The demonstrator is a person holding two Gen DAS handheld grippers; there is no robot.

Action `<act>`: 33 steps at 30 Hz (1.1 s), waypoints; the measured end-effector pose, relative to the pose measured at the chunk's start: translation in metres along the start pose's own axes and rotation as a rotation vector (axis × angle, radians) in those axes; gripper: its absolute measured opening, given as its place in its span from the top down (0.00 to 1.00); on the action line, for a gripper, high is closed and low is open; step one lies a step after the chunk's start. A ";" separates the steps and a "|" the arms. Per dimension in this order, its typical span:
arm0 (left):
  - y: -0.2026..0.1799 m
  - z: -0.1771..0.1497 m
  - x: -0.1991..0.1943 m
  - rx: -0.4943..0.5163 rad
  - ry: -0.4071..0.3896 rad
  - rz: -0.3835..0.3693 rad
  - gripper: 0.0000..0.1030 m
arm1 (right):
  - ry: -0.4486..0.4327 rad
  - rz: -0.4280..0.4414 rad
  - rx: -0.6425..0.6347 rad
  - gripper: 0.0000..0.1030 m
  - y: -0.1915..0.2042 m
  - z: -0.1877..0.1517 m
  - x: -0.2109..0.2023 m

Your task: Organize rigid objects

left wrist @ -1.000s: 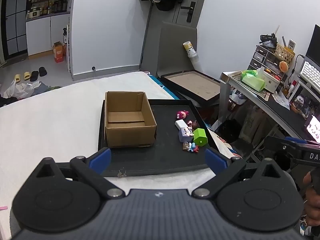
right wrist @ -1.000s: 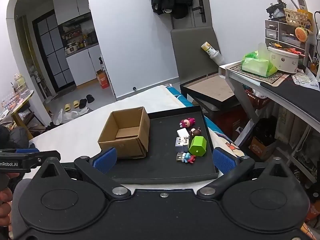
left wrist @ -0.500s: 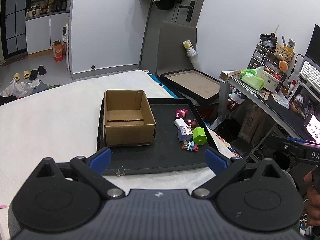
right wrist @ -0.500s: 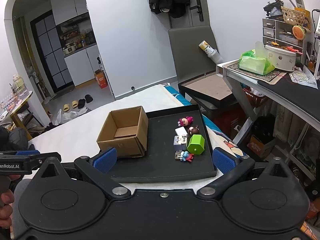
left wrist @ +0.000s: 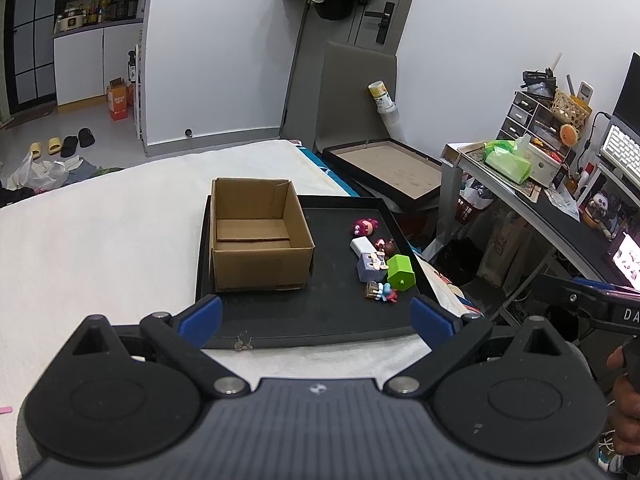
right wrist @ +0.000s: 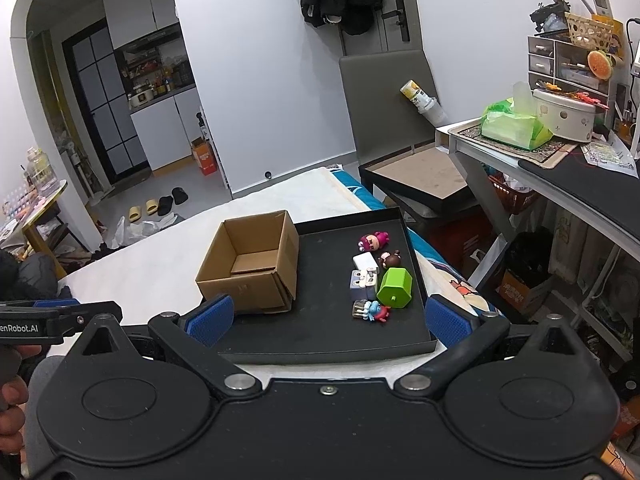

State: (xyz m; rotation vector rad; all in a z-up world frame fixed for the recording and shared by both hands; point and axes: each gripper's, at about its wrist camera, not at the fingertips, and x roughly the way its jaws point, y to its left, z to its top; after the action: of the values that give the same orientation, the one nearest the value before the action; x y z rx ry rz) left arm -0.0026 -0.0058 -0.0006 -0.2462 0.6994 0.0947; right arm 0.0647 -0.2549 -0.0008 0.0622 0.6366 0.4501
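Observation:
An empty open cardboard box point(left wrist: 260, 236) point(right wrist: 252, 262) stands on the left of a black tray point(left wrist: 320, 316) point(right wrist: 332, 332). Small toys lie clustered on the tray's right: a green block point(left wrist: 400, 272) point(right wrist: 395, 289), a pink figure point(left wrist: 364, 227) point(right wrist: 373, 241), a white block point(left wrist: 362, 246) point(right wrist: 365, 261), a purple-grey cube point(left wrist: 370, 267) point(right wrist: 362, 280), a brown figure point(left wrist: 385, 245) point(right wrist: 390, 258) and a small colourful figure point(left wrist: 381, 292) point(right wrist: 372, 310). My left gripper point(left wrist: 316, 316) and right gripper point(right wrist: 328, 316) hover open before the tray's near edge, holding nothing.
The tray rests on a white bed point(left wrist: 100, 248). A desk point(right wrist: 560, 168) crowded with items stands to the right, and a second black tray point(left wrist: 384, 168) lies on the floor behind. The person's hands show at the frame edges.
Both grippers have pulled back and risen slightly, so the tray and box look a little smaller. Nothing on the tray has moved.

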 end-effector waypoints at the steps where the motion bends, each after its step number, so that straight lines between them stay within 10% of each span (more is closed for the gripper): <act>1: 0.000 0.000 0.000 -0.001 0.000 -0.001 0.03 | 0.001 0.003 0.002 0.00 0.000 0.000 0.000; 33: 0.007 0.001 0.010 0.004 0.017 -0.008 0.03 | 0.015 -0.003 -0.003 0.00 -0.001 0.002 0.006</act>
State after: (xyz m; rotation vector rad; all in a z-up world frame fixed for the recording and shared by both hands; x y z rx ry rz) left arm 0.0044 0.0018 -0.0071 -0.2456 0.7158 0.0838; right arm 0.0707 -0.2525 -0.0030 0.0553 0.6502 0.4490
